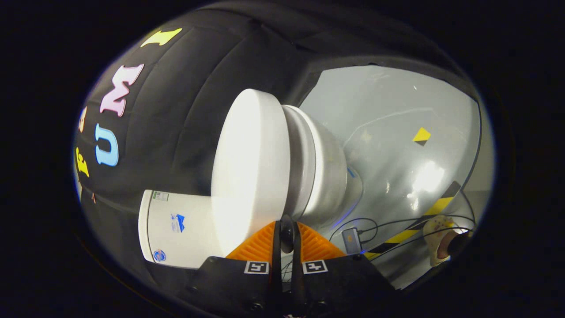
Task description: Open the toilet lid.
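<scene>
Pressing together at the toilet lid's (249, 172) rim, the tool (286, 229) points toward 12 o'clock; the tank (176, 229) stickers are unreadable.

I am seeing toilet lid (249, 168) showing plain white. Bowl (324, 172) showing white, shading grey. Tank (176, 227) showing white with small blue marks. Floor (397, 115) showing glossy pale grey. Floor tape (435, 212) showing yellow-black stripes. Floor marker (421, 136) showing yellow over black. Cables (397, 223) showing black. Small box (352, 240) showing grey.
</scene>
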The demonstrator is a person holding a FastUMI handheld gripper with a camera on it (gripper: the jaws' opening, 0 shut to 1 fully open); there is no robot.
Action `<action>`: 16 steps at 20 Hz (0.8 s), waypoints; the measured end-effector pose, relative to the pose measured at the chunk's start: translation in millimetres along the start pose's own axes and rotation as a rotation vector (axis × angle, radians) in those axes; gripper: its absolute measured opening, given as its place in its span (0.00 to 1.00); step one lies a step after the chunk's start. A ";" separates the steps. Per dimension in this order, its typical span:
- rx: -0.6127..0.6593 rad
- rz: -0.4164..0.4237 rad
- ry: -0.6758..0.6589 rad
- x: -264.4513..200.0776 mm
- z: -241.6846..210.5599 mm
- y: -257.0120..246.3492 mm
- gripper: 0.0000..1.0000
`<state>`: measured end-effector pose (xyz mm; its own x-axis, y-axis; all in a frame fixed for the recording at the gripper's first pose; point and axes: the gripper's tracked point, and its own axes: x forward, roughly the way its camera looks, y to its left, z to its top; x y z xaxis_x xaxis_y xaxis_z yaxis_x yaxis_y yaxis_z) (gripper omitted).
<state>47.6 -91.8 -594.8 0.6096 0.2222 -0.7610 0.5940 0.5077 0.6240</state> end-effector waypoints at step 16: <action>-0.605 -0.166 -0.266 -72.1 -9.4 140.9 0.13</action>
<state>82.4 -28.4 -453.6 0.6900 -0.0713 -0.7203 0.3394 0.9108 0.2350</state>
